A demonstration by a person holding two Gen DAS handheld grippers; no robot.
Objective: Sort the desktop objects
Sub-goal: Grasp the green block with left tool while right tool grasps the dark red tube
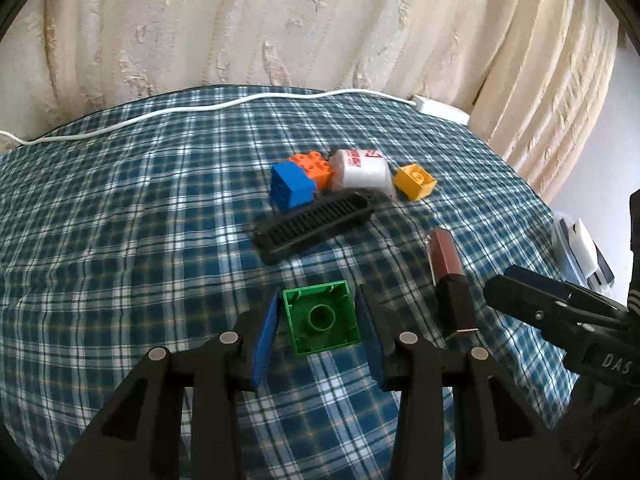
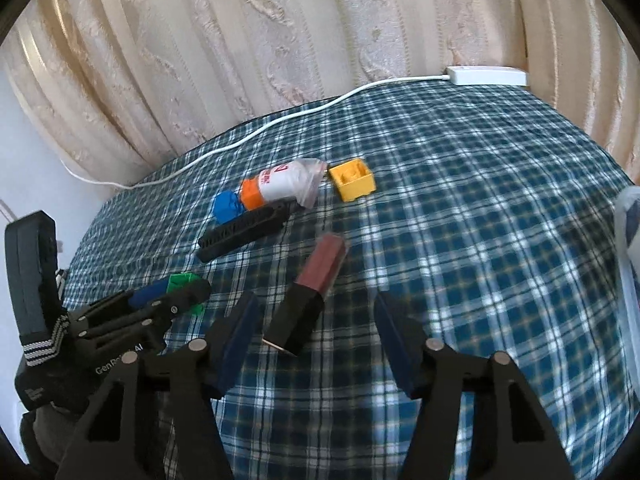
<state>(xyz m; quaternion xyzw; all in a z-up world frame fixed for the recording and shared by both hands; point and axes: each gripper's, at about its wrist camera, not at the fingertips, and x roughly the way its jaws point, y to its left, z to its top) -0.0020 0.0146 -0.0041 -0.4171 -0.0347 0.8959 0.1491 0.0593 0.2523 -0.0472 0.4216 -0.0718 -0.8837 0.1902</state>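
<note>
The left gripper (image 1: 320, 316) was clamped on a green building block (image 1: 322, 322), its blue pads pressed against the block's two sides; the block's hollow underside faced the left wrist camera. From the right wrist view the same gripper (image 2: 182, 294) sat low at the left, with only a sliver of the green block (image 2: 184, 280) showing between its fingers.

The right gripper (image 2: 316, 330) was not gripping anything. Its jaws stood apart on either side of a lipstick (image 2: 310, 292), which lay on the plaid cloth (image 2: 460, 240) with its dark base nearest the camera and its reddish-brown cap pointing away. The left pad was just beside the base, but neither pad pressed on it. In the left wrist view the lipstick (image 1: 450, 280) lay just right of the green block, and the right gripper's fingers (image 1: 532, 296) reached in from the right edge.

Farther back on the counter, the remaining items were bunched together: a black comb (image 1: 314, 224) lay slantwise, with a blue block (image 1: 292, 186) and an orange block (image 1: 314, 164) touching behind it, and a white bottle in a clear wrapper (image 1: 362, 172) on its side against them. A yellow block (image 1: 414, 182) sat just to the right of the bottle, apart from it.

A white cable (image 1: 160, 114) ran along the far edge of the cloth to a white power strip (image 1: 440, 110), in front of cream curtains (image 1: 280, 20).
</note>
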